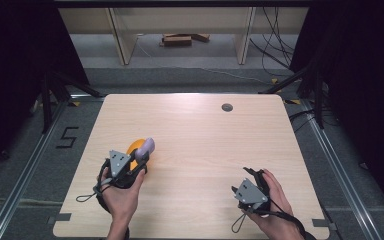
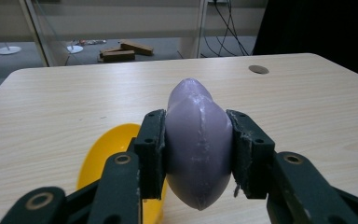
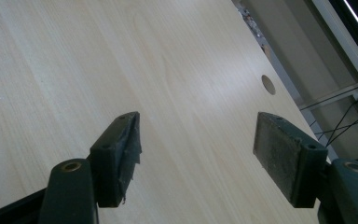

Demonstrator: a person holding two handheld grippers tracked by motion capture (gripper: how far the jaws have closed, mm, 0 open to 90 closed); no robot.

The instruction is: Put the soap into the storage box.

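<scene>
Two grippers, one purple oval object, one yellow dish, one round grommet hole on the table [image 1: 190,125]. Left gripper [image 1: 141,161] has its jaws closed on both sides of the purple oval object [image 2: 198,140], held clear of the tabletop, just above and right of the yellow dish [image 2: 102,158]. Dish lies well in from the table's left edge. Right gripper [image 1: 244,181] sits near the table's front right corner, jaws spread wide with bare wood between them. Grommet hole [image 1: 227,107] lies near the far edge. Broad open wood lies between dish and right gripper.
</scene>
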